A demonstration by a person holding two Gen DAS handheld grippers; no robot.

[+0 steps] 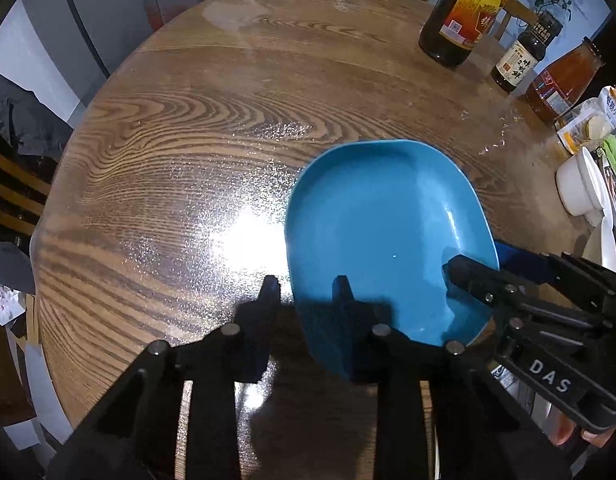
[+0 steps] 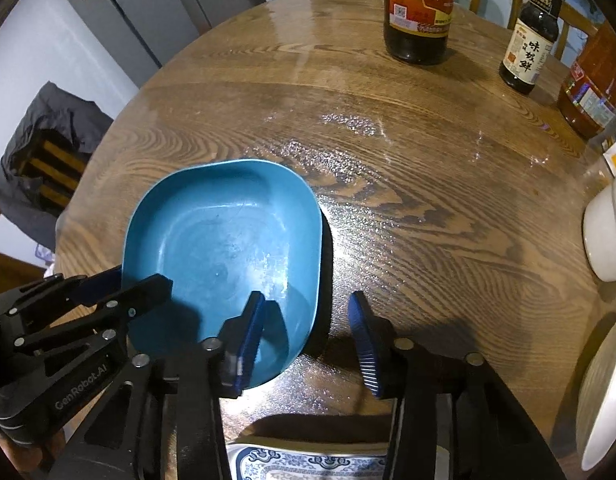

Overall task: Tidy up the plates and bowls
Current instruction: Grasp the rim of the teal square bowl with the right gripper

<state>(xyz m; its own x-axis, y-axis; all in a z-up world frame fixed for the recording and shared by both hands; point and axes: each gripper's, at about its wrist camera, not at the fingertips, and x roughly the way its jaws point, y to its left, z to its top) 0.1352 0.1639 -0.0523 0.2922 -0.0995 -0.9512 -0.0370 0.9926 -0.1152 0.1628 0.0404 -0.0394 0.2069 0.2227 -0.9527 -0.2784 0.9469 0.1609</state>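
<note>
Blue plate (image 1: 380, 232) is being straddled at its near rim by both grippers, left gripper (image 1: 306, 292) at 7 o'clock, right gripper (image 2: 308, 312) at 5, neither yet clamped; it is resting on the counter (image 1: 168, 140). Next: a firm pinch is being called for before lifting toward the white bowls (image 1: 580, 188) at 3 o'clock.

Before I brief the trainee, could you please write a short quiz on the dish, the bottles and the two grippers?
1. True or false: the blue dish on the table has food in it.
2. How many bottles stand at the table's far side? A one, B three, C five.
3. Which part of the dish lies between the fingers of the left gripper and of the right gripper?
Key: 1 false, it is empty; 2 B; 3 its rim, one gripper on each side.
</note>
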